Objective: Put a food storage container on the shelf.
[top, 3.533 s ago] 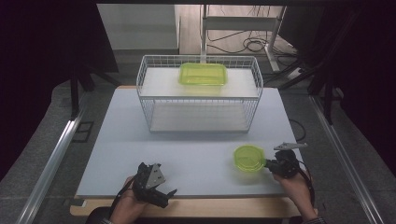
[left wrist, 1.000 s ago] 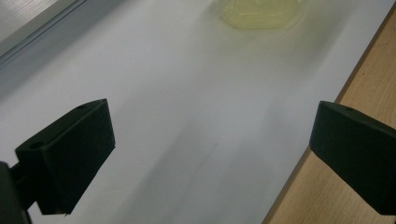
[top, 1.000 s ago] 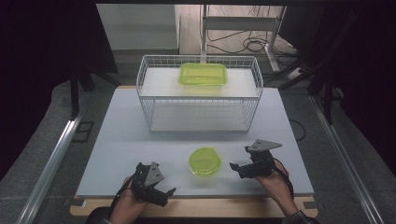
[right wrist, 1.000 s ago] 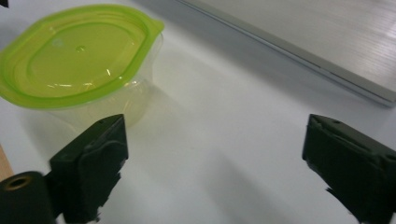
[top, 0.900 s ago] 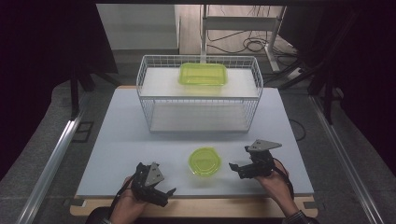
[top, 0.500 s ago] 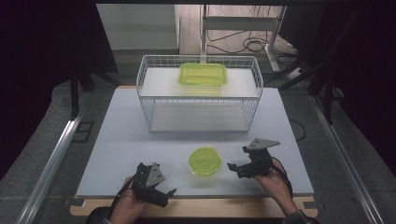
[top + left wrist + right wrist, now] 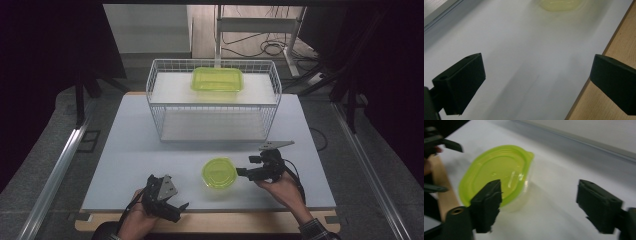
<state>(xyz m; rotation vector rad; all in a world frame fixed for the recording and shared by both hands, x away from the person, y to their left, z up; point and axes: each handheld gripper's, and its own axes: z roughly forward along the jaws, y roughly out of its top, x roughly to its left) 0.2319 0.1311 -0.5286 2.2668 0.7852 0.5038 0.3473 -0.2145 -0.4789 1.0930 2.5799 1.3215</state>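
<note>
Near the table's (image 7: 125, 150) front edge sits the round green-lidded container (image 7: 219, 173), just left of the right hand-held gripper (image 7: 245, 172): jaws apart, just been closing, gripping nothing, container not between them. Left hand-held gripper (image 7: 175, 209) farther off, wide open, empty.

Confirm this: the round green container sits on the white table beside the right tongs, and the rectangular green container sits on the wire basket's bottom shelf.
Wrong shelf. The high view shows the rectangular green container on the wire basket's top shelf. The round green container does sit on the white table beside the right tongs.
</note>
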